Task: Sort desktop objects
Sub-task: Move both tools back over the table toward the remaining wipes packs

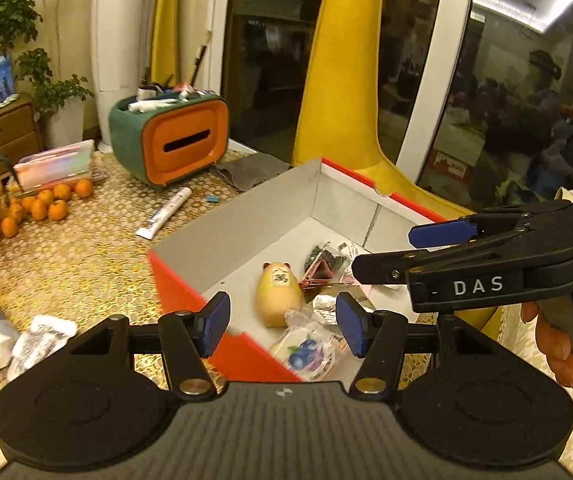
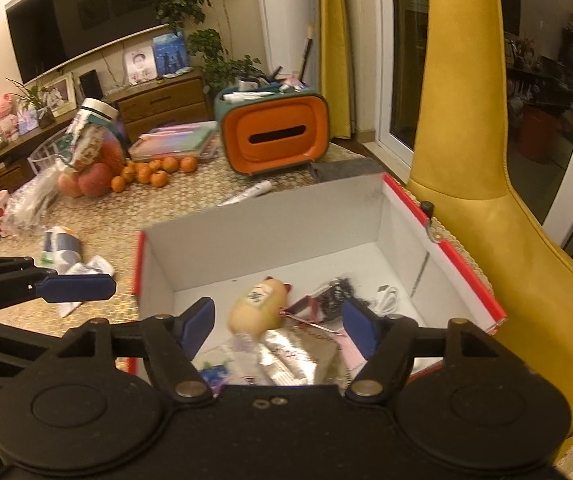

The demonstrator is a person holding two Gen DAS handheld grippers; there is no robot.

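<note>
Blue-padded, your left gripper (image 1: 282,330) and right gripper (image 2: 278,332) hang empty and parted above the red box (image 2: 468,270), where the capybara toy (image 2: 256,310) lies; beyond, the toothpaste tube (image 1: 164,213) waits, so reaching across could snag the wall.

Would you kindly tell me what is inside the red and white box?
Inside the box: a yellowish pig-faced figurine, a silver foil packet, a blueberry-printed packet, a dark bag and a white cable. Anything under this pile is hidden.
</note>
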